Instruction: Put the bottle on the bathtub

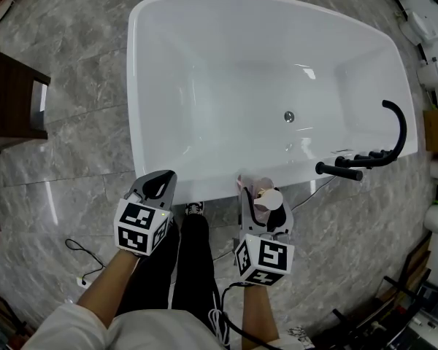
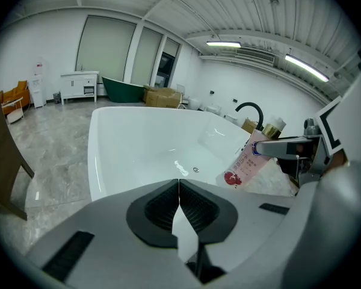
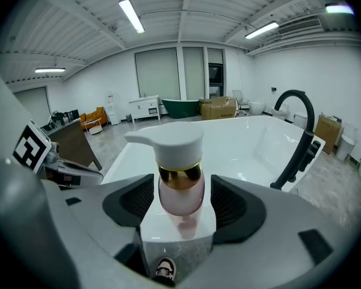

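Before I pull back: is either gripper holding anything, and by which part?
Nothing held. The bottle stands free between the right gripper's open jaws; left gripper shut, empty.

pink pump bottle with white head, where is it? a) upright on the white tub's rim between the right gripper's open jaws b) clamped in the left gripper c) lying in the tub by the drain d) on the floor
a: in the right gripper view the pink pump bottle stands on the white bathtub rim, untouched between the jaws of the right gripper

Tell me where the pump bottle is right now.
Head view, right side: the bottle stands on the near rim of the bathtub, between the right gripper's open jaws, left of the black faucet.
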The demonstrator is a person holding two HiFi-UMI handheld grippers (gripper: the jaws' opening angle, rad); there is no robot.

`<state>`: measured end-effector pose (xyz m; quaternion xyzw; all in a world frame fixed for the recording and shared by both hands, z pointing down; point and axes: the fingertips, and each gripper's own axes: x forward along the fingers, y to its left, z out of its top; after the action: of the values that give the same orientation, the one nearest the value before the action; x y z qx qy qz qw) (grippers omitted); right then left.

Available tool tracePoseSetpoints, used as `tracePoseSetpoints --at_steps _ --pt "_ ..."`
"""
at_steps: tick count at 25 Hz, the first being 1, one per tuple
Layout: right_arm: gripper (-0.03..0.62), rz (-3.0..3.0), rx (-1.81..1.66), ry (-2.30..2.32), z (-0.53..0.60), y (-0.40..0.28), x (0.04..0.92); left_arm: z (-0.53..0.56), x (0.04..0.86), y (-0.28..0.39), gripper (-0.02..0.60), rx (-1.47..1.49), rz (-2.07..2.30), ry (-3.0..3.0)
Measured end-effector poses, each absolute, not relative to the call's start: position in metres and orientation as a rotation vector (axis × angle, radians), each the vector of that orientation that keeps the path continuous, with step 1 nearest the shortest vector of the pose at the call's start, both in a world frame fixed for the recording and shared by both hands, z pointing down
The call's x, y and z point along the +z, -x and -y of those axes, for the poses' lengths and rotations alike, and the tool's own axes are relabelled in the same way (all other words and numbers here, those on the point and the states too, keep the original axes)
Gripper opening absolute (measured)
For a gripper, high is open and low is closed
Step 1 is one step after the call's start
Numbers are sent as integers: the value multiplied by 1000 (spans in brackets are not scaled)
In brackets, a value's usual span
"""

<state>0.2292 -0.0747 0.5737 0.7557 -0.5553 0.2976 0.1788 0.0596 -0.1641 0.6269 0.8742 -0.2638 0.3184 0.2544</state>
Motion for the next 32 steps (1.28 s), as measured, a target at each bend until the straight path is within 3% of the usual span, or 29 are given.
tracePoseSetpoints --at_steps 20,32 --pt "296 1550 797 -2173 58 -226 530 168 588 -61 17 804 731 -2404" --pt "295 1477 681 -2375 66 -256 454 189 506 -70 17 614 732 -2460"
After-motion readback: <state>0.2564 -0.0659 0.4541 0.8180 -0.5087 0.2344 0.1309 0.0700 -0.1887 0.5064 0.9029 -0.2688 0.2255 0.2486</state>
